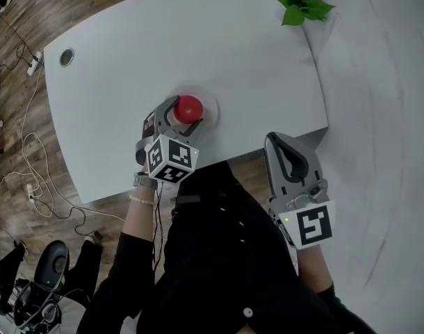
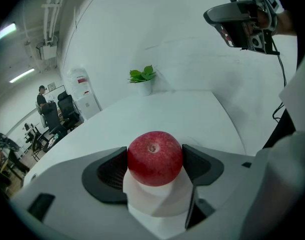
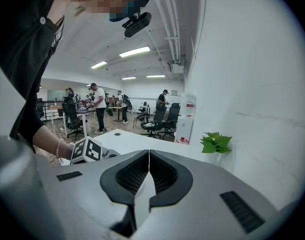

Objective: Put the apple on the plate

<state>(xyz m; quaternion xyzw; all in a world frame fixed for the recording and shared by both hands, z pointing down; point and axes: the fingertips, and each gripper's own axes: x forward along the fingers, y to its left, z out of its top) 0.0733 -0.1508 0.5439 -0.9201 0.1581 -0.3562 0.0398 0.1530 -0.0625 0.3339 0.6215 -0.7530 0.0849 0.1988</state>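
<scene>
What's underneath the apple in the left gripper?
A white plate lies under the apple, its rim faintly showing around it. Whether they touch is covered by the apple itself.

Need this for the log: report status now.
Left gripper shut on apple. Right gripper shut, empty, held back. Apple over plate, not released. Nothing in the way.

Head cam: overhead, aimed steeply down at counter (image 1: 128, 82). Left cam: low, close behind left tongs (image 2: 155, 160), looking across counter. Right cam: off counter edge, looking over it into room. All 3 share plant (image 1: 300, 0).
</scene>
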